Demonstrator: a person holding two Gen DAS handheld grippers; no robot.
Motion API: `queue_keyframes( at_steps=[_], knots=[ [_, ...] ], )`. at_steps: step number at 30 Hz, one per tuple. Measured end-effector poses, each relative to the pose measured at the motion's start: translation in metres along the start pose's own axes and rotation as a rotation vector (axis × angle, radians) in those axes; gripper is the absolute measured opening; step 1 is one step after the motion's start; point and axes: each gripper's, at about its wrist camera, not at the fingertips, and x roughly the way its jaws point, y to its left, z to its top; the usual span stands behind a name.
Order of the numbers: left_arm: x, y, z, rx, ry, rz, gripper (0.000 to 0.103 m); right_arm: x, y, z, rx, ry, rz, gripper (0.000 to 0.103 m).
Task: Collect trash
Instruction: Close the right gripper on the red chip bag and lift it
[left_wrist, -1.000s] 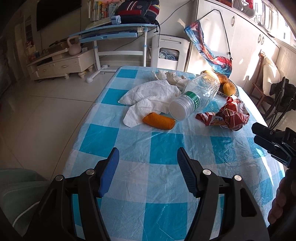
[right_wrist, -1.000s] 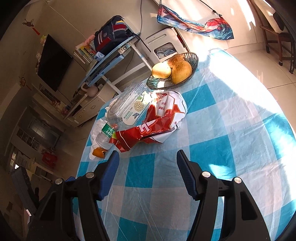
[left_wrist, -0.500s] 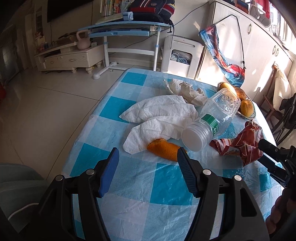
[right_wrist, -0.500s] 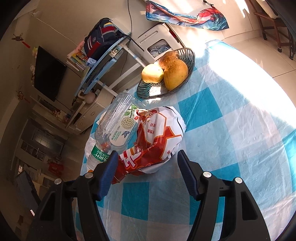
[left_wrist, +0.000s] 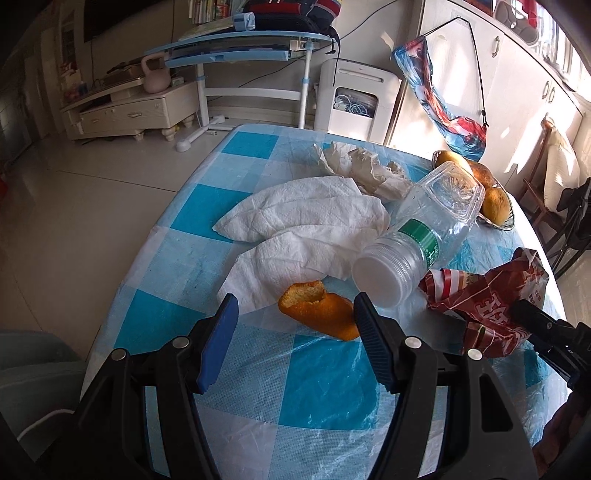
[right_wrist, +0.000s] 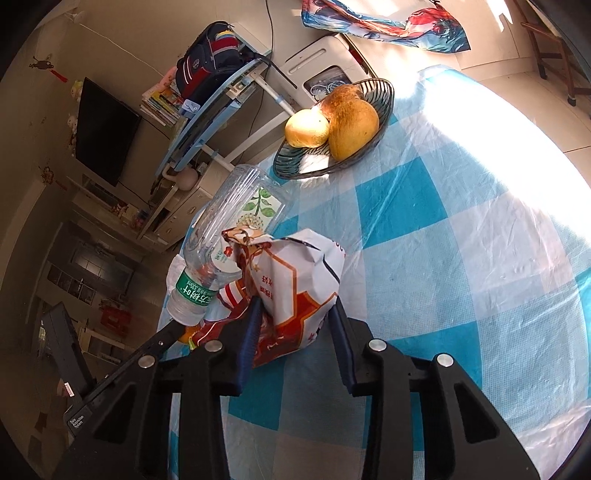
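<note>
An orange peel (left_wrist: 317, 309) lies on the blue-checked tablecloth (left_wrist: 325, 373). My left gripper (left_wrist: 295, 314) is open with the peel between its fingertips. Behind it lie white paper towels (left_wrist: 306, 229), a crumpled tissue (left_wrist: 365, 168) and an empty clear plastic bottle (left_wrist: 421, 236) on its side. A red and white snack wrapper (right_wrist: 295, 288) sits between the fingers of my right gripper (right_wrist: 295, 317), which is half closed around it; I cannot tell whether the pads touch it. The wrapper also shows in the left wrist view (left_wrist: 487, 295), and the bottle in the right wrist view (right_wrist: 229, 236).
A dark wire bowl (right_wrist: 384, 96) with fruit stands at the far end of the table. A chair (left_wrist: 550, 192) stands beyond the table's right edge. A grey bin (left_wrist: 33, 365) is at the lower left, below the table edge.
Both grippers moved forward. The left now frames the orange peel. The right closed in around the snack wrapper, its fingers narrower than before.
</note>
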Motion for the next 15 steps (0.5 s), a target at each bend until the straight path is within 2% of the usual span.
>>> queue_keyframes(
  at_steps=[4,5,7,9,15],
  knots=[
    [-0.007,0.001,-0.005,0.009,0.002,-0.036,0.035,-0.011,0.001,-0.011,-0.028,0.002,0.004,0.031],
    [-0.009,0.001,-0.006,0.012,0.005,-0.043,0.033,-0.014,0.002,-0.015,-0.039,0.001,0.004,0.031],
    [-0.013,0.0,-0.008,0.026,0.006,-0.047,0.023,-0.021,0.004,-0.023,-0.055,0.004,0.005,0.03],
    [-0.016,0.002,-0.01,0.025,0.017,-0.066,0.017,-0.027,0.004,-0.03,-0.063,0.006,0.006,0.03],
    [-0.017,0.016,-0.018,-0.003,0.06,-0.107,0.017,-0.04,0.0,-0.045,-0.061,0.014,0.011,0.03]
  ],
)
